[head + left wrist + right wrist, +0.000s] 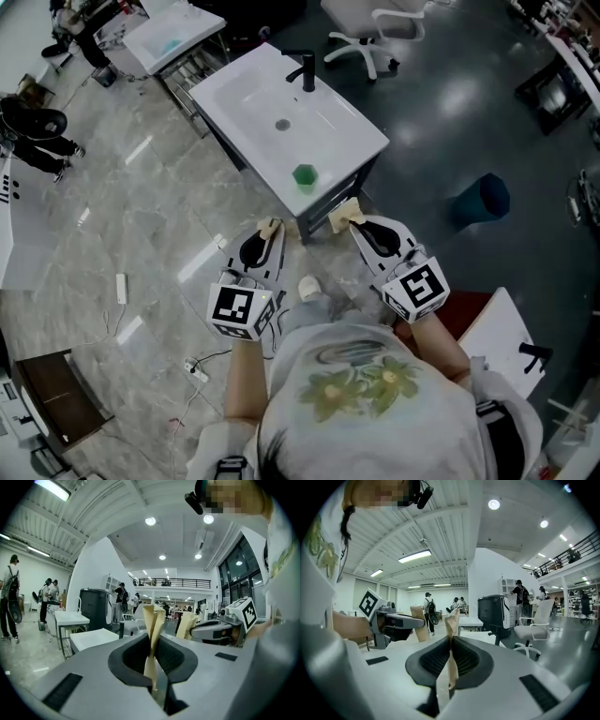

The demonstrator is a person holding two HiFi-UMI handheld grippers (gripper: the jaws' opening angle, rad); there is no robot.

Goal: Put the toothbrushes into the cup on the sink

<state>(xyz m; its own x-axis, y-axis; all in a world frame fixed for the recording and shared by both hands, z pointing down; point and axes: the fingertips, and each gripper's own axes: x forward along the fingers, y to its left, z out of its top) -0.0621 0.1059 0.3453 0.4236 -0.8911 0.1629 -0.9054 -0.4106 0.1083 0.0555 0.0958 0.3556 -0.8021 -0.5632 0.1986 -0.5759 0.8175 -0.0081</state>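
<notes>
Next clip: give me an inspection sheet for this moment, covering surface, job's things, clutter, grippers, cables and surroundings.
Surface: white sink with a black faucet at its far side.
Job's things: green cup on the sink's near edge; toothbrushes, nothing seen in any view.
Clutter: nothing seen on the sink besides the cup.
Grippers: left gripper and right gripper are held just short of the sink, jaws together, nothing between them.
Cables: loose cables and a power strip on the floor to the left.
Surroundings: blue bin on the right, white chair beyond the sink, second sink and people at the far left.
</notes>
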